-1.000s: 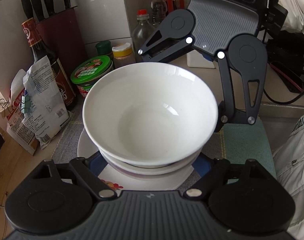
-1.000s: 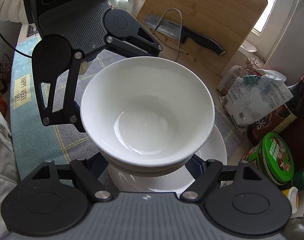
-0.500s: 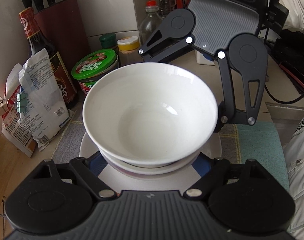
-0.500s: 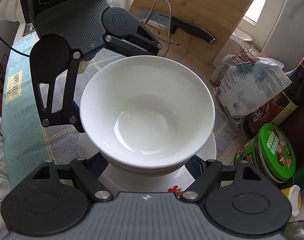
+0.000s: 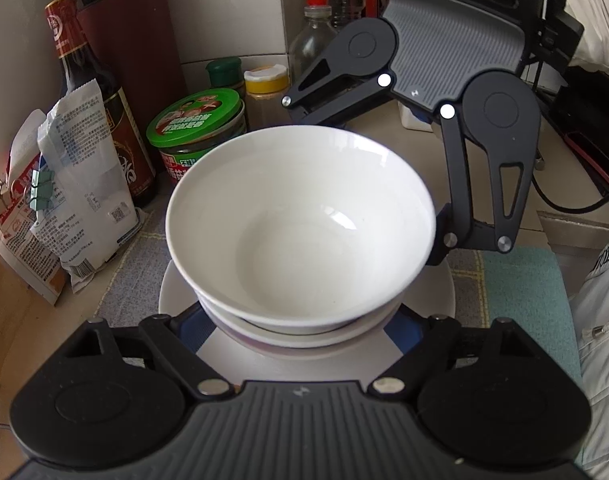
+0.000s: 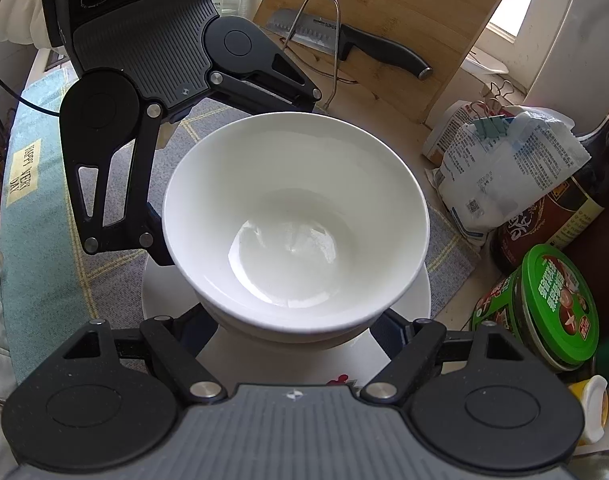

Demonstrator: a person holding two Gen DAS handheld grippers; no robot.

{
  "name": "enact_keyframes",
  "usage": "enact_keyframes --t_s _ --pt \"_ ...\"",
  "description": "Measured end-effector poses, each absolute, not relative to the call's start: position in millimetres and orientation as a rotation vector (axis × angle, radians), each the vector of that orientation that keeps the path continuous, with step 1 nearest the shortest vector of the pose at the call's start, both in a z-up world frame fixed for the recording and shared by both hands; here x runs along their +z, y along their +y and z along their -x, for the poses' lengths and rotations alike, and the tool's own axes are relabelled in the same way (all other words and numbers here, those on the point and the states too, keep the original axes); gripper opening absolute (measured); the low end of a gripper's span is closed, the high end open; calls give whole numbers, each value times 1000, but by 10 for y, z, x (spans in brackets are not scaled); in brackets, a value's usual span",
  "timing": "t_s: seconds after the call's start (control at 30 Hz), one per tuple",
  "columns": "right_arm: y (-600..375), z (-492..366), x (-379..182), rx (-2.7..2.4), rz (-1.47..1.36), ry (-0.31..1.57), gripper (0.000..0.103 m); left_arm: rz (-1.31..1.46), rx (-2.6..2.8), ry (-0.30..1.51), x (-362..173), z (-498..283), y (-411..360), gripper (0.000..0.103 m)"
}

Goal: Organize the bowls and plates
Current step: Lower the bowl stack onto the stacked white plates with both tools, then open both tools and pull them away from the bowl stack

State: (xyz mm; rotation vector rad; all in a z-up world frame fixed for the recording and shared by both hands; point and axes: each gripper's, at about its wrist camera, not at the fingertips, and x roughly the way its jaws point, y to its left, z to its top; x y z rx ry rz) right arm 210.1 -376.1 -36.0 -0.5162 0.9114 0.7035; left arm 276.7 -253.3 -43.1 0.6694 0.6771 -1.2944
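Your left gripper (image 5: 300, 320) and right gripper (image 6: 296, 332) both clamp the stack of white bowls (image 5: 300, 224) from opposite sides, jaws closed on its lower part. The stack sits over the white plate (image 5: 440, 288), just beside the green-lidded jar (image 5: 196, 120).

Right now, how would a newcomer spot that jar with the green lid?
Start at the stack of white ceramic bowls on the white plate. Beside it stands a tall dark sauce bottle; the squat jar sits between them, the only container with a broad green printed lid.
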Motion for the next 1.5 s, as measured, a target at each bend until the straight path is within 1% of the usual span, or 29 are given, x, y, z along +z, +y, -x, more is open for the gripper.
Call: enact_keyframes --t_s 0.3,0.37,0.4,0.43,0.63,0.77,0.87,1.1,1.23,1.37,1.5 --pt "-3761 -2108 -356 692 509 911 87 -655 -1278 688 -429 -2779 -2536 89" --pt "-3768 -2104 -355 693 500 903 93 -667 -1277 675 -437 -2756 -2534 90" --pt "-3771 -2098 -348 690 493 892 98 -669 -1274 670 -437 -2743 -2531 90" --pt "-3772 -2098 -342 687 487 887 100 -669 -1272 667 -435 -2733 -2527 91" --pt "-3743 -2083 -330 680 487 879 101 -663 -1237 616 -386 -2623 -2468 97" --pt "-3731 -2049 -334 667 488 878 102 -628 -1193 607 -349 -2563 -2384 98" --pt "-3743 -2027 -329 645 465 877 102 -545 -1168 616 -279 -2516 -2284 98" --pt "-3751 -1853 -293 534 377 875 103 -425 -1079 555 -161 -2301 -2017 99" --pt "-3696 -1724 -279 433 331 868 103 -339 -1016 492 -91 -2186 -1827 102" --pt "-3588 -1594 -229 319 237 851 103 -250 -989 502 -71 -2120 -1634 102" --pt "-3416 -1402 -150 151 144 851 103 -225 -859 480 -35 -1962 -1483 102"
